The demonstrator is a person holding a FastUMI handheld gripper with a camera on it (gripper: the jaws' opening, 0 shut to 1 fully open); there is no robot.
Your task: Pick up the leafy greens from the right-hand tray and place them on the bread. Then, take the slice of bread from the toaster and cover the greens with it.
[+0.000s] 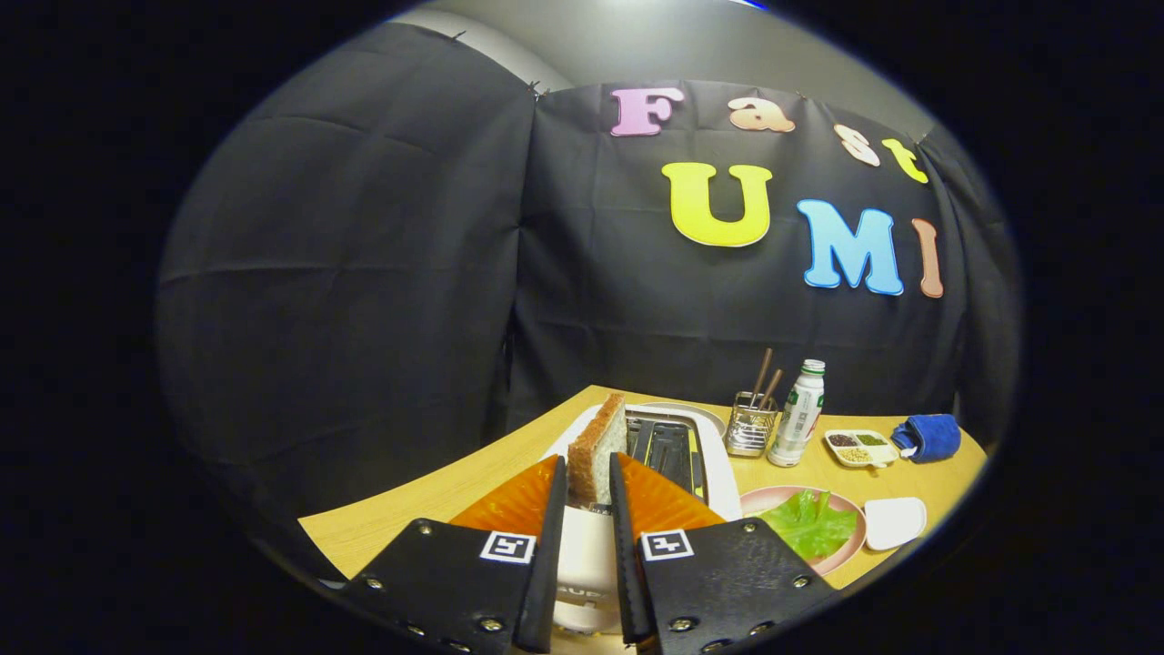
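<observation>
Bread slice [597,448] stands between our gripper [587,482] fingers over the toaster [677,450], seemingly pinched. Greens [812,523] lie on a plate [842,549] to the right; bread beneath them we cannot confirm. Covering remains.

Hand-held gripper [587,473] tilted down toward the desk [427,496], fingers [553,518] close together, pressing a bread slice [596,450] between them.
</observation>
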